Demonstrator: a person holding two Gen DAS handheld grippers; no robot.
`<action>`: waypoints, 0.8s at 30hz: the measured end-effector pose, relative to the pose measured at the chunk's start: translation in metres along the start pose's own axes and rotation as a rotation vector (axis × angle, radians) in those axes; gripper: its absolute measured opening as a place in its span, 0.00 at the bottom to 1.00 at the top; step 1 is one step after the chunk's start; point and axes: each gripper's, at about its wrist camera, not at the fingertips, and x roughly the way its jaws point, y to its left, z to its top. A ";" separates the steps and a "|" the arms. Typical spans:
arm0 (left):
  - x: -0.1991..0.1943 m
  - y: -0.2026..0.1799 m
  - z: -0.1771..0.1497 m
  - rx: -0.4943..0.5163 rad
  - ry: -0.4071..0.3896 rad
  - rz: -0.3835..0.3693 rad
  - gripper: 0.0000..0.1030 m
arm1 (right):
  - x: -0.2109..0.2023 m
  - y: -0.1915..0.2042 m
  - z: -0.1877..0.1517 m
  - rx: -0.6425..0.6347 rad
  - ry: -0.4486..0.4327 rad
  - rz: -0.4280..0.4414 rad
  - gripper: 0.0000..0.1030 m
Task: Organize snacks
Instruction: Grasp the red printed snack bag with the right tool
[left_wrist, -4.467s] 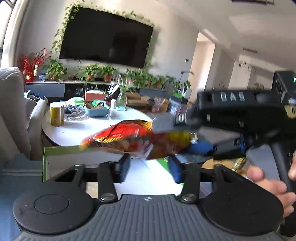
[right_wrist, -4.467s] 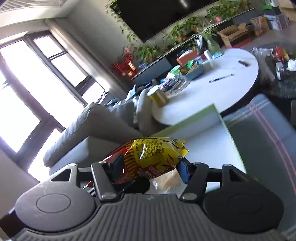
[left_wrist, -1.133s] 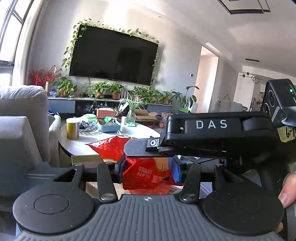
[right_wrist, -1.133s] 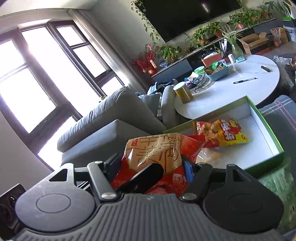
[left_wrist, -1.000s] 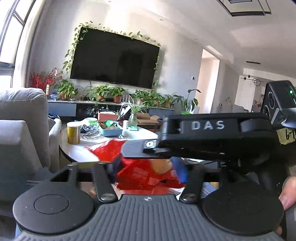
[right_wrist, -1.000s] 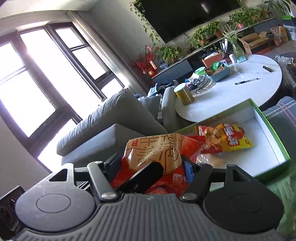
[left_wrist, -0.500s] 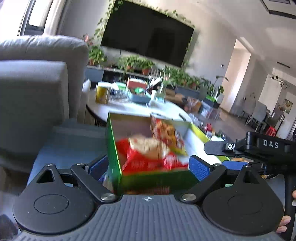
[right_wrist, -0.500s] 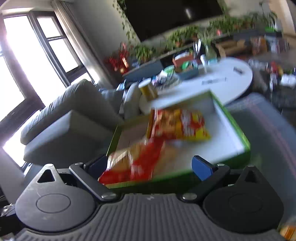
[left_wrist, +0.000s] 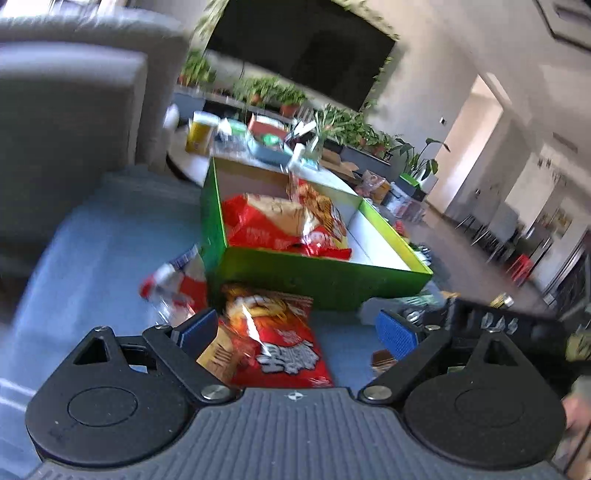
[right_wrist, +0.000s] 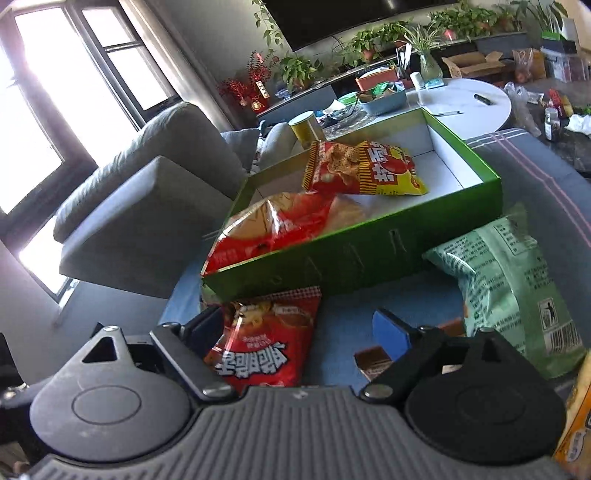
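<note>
Both claws stand wide open, gripping nothing. The left claw (left_wrist: 297, 328) and the right claw (right_wrist: 299, 325) each frame a glossy, crinkled red bag (right_wrist: 264, 339) lying flat on blue fabric at lower centre, just before the green box (right_wrist: 369, 247). That rectangular cardboard box, white inside, holds a shiny red bag (right_wrist: 273, 225) and a red-yellow bag (right_wrist: 365, 170). A pale green pouch (right_wrist: 506, 280) lies at the right.

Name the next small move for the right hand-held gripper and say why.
Probably lower and close on the red noodle packet. The right hand-held gripper is open and empty, the packet lies between its fingers outside the green box, which already holds two bags.
</note>
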 end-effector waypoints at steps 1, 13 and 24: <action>0.003 0.003 0.000 -0.025 0.011 -0.013 0.88 | 0.003 0.000 0.000 0.009 0.013 0.006 0.88; 0.017 -0.006 -0.020 -0.059 0.071 -0.081 0.88 | 0.029 -0.019 0.017 0.125 0.072 0.087 0.88; 0.040 -0.004 -0.027 -0.045 0.087 0.073 0.97 | 0.069 -0.004 0.020 0.072 0.227 0.157 0.88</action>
